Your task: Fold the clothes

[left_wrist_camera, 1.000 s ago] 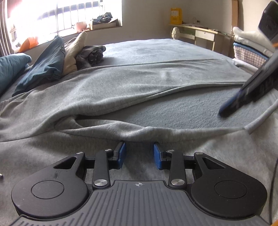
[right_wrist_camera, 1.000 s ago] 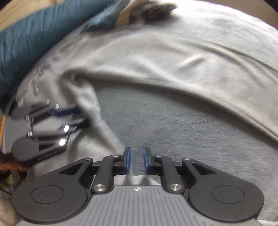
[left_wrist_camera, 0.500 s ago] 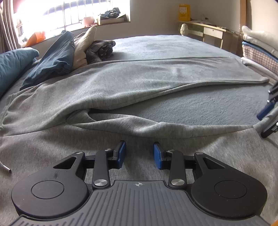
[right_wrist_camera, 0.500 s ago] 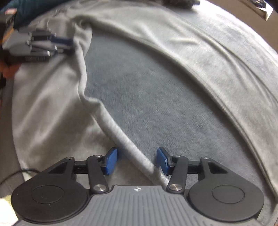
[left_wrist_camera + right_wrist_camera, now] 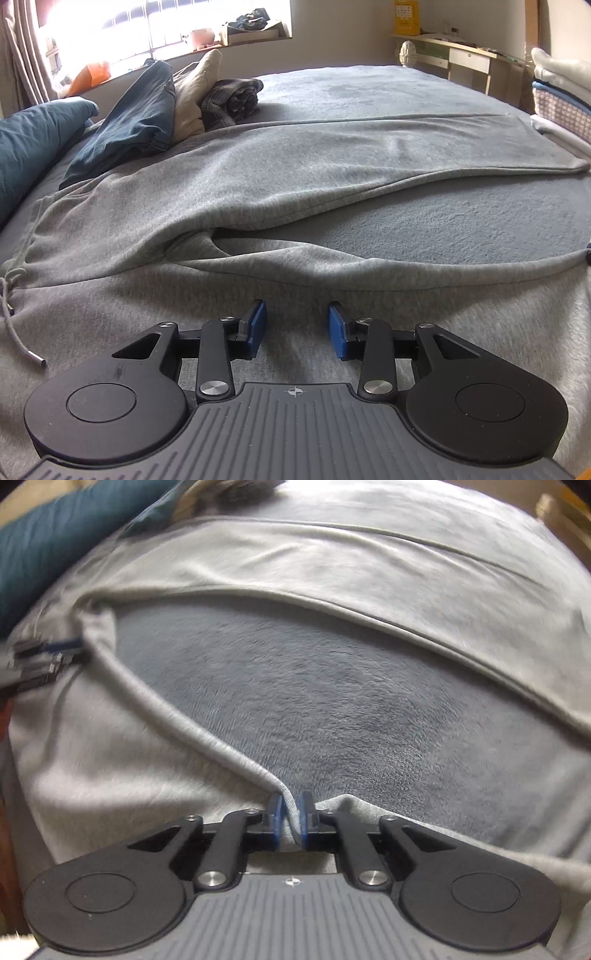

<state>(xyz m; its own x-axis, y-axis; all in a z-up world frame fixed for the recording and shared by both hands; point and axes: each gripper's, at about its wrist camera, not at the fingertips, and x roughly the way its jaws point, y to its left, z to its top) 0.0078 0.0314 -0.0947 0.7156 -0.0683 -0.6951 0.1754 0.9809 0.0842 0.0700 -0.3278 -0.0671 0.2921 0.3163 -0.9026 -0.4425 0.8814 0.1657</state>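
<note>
While spread flat across bed (image 5: 461, 225) | grey sweatpants (image 5: 295, 177) | left gripper (image 5: 295, 326) parted narrowly over cloth, gripping nothing | right gripper (image 5: 290, 818) just closed, pinching inner leg edge.

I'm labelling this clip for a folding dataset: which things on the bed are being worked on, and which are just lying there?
In the job:
grey sweatpants
right gripper, just closed on their hem
left gripper, jaws apart above the cloth

Lying about:
jeans
beige garment
plaid garment
teal pillow
folded stack
</note>
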